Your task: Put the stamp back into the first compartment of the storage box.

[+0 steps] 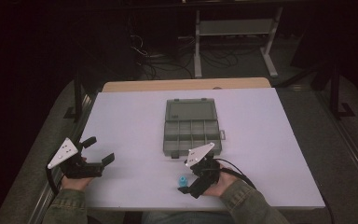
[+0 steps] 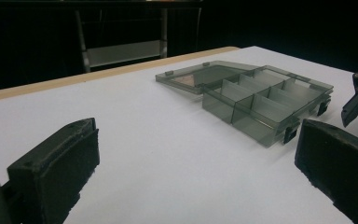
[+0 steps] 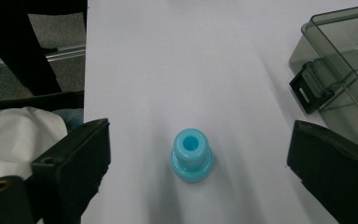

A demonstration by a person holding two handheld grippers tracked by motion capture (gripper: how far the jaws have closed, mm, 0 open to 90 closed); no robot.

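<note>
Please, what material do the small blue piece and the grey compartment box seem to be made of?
The small blue piece looks like moulded plastic, possibly rubbery: even turquoise colour, smooth rounded edges, a soft sheen. The grey compartment box appears to be hard, smoke-tinted transparent plastic: the table and its thin dividers show through its walls, and its open lid reflects light. The box's latches look like darker opaque plastic.

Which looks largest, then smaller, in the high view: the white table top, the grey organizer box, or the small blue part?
1. White table top, by far the largest.
2. Grey organizer box, lying open near the middle.
3. Blue part, the smallest, beside the right tongs.
The differences are clear; nearness does not change the order.
</note>
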